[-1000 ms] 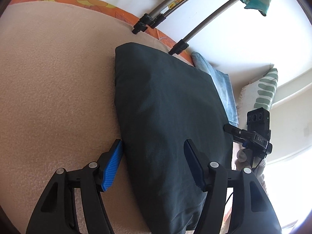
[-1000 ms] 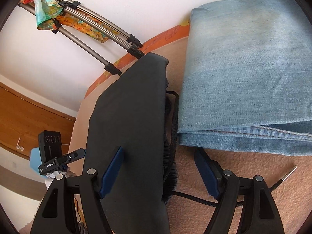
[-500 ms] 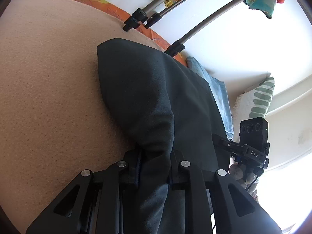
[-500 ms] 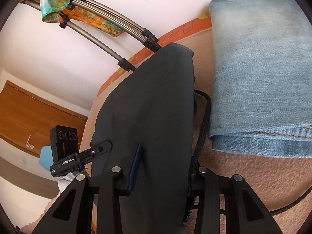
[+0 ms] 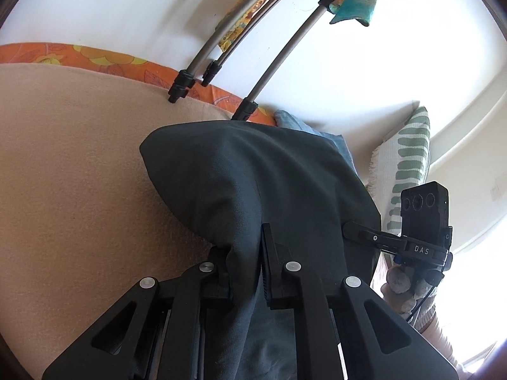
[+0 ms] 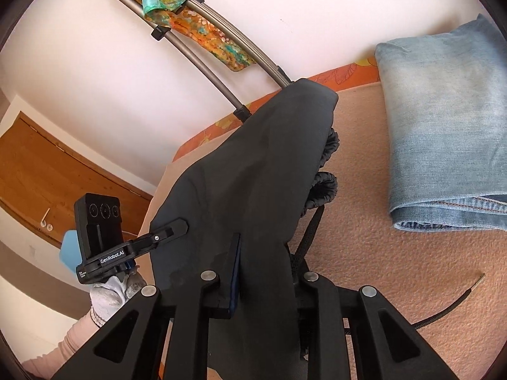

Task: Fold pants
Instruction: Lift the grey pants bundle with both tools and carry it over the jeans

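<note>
On the left lies the beige fleecy blanket (image 5: pixel 79 174) that covers the bed, with a strip of orange flower-patterned sheet (image 5: pixel 95 60) along the white wall; grey metal rack tubes (image 5: pixel 202 53) slant up from the bed's far edge, and a teal and orange cloth (image 5: pixel 355 6) hangs from them; the dark grey-green folded pants (image 5: pixel 253 174) sit in the middle of the blanket, their far end resting on it while the near edge is bunched and raised off it; the left hand-held gripper (image 5: pixel 245 266) has just been closing and now pinches a ridge of that dark cloth between its black fingers (image 5: pixel 269 253); to the right of the pants, a folded pair of light blue jeans (image 5: pixel 317 133) lies flat on the blanket, just beside them, and a white cushion with green leaf print (image 5: pixel 408 155) leans in the corner.

In the right wrist view, the right hand-held gripper (image 6: pixel 266 269) has likewise just been closing and clamps the other side of the pants' near edge, the fabric draped between its fingers; a gathered waistband (image 6: pixel 323 164) and a black drawstring (image 6: pixel 443 313) show at the pants' right side, the cord trailing over the blanket; the jeans lie further right; the person's gloved hand (image 6: pixel 111 291) appears at lower left.
</note>
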The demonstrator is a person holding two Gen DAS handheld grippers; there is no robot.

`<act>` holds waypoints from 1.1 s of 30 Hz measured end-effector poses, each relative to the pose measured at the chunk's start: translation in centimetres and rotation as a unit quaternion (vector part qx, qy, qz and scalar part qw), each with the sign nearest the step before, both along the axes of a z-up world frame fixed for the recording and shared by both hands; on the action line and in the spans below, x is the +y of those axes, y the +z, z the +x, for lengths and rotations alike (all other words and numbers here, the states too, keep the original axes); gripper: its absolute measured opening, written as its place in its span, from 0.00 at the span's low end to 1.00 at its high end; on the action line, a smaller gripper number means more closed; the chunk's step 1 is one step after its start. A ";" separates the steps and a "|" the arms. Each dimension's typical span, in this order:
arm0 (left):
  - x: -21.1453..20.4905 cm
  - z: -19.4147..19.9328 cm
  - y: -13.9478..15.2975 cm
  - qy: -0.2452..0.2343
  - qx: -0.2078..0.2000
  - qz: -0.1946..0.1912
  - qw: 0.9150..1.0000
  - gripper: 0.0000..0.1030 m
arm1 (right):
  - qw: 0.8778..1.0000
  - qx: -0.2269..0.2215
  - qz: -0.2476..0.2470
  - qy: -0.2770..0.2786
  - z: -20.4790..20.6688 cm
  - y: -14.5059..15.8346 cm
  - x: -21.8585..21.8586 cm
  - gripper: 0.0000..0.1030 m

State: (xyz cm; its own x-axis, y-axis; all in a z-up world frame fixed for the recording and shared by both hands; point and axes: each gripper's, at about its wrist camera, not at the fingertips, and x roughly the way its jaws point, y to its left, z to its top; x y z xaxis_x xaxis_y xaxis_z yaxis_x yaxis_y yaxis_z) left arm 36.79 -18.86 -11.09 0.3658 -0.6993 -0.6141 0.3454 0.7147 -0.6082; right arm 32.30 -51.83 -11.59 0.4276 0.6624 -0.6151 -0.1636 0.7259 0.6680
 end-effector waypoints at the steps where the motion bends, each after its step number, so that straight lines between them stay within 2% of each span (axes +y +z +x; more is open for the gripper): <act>1: 0.0 -0.1 0.5 -0.002 -0.004 0.000 1.000 0.10 | 1.000 -0.005 0.000 -0.001 -0.2 0.5 0.0 0.18; 8: -2.2 -0.3 4.5 -0.035 -0.049 0.001 0.998 0.10 | 0.998 -0.050 -0.018 -0.016 -1.6 4.7 -1.6 0.18; 19: -11.4 2.2 8.9 -0.095 -0.105 -0.010 0.990 0.10 | 0.991 -0.088 -0.058 -0.081 -2.0 9.8 -10.1 0.18; 24: -16.0 4.1 9.4 -0.109 -0.109 -0.015 0.988 0.10 | 0.986 -0.097 -0.088 -0.107 -0.6 10.8 -13.7 0.18; 33: -22.8 7.2 9.4 -0.121 -0.139 -0.001 0.983 0.10 | 0.980 -0.097 -0.102 -0.137 3.5 10.0 -20.4 0.18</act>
